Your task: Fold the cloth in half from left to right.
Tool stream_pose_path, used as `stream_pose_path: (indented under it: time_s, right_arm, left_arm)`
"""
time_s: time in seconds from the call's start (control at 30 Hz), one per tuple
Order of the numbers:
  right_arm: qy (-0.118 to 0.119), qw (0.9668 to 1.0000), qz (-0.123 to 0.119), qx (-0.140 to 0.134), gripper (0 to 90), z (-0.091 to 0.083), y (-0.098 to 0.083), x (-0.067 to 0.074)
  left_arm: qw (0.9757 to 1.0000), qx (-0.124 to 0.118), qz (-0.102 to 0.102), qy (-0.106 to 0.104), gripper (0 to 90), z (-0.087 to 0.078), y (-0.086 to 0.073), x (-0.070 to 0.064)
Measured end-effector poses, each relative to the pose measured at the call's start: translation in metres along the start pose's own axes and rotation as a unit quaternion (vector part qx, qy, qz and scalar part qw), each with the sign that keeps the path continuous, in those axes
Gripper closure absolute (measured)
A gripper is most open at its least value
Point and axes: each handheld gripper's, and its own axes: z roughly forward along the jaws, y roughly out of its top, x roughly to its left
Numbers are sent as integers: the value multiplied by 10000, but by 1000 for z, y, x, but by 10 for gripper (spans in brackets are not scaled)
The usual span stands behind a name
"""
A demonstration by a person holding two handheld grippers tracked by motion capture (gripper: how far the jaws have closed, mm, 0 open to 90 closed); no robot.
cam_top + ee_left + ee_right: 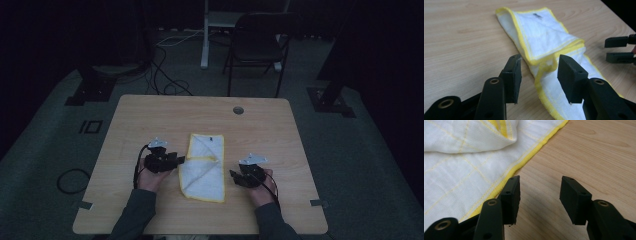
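**Wooden counter with a folded cloth**

The counter (150,115) is a light wood-grain top with rounded corners, standing on a grey carpeted floor (360,165). Near the middle of its far edge sits a small round cable hole (238,110). A white cloth with yellow hem (204,167) lies flat on the wood, slightly nearer the person's edge than the far one and about midway between the sides. It is folded over itself: the far part forms a narrower flap with a small dark tag near its far end, the near part spreads wider. In the left gripper view the yellow edges bunch where the fold sits. The remaining wood is bare.
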Motion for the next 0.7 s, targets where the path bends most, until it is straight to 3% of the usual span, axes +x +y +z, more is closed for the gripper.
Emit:
stream_pose_path:
  time_s: [0.07, 0.2, 0.27, 0.4, 0.7]
  right_arm:
    - [-4, 10000, 10, 3, 505, 0, 0, 0]
    - [-7, 10000, 3, 0, 505, 0, 0, 0]
    - [-10, 10000, 9, -4, 505, 0, 0, 0]
    - [-20, 10000, 19, -4, 505, 0, 0, -1]
    - [-22, 10000, 27, -4, 505, -1, 0, -1]
  left_arm:
    - [10000, 44, -4, -12, 561, 2, -1, -1]
    - [9998, 81, 178, -60, 808, 2, -2, -7]
    - [9994, 105, 306, -130, 862, 1, -2, -14]
    - [9984, 100, 509, -208, 882, 0, 0, -27]
    - [9960, 11, 733, -507, 885, -5, 1, -55]
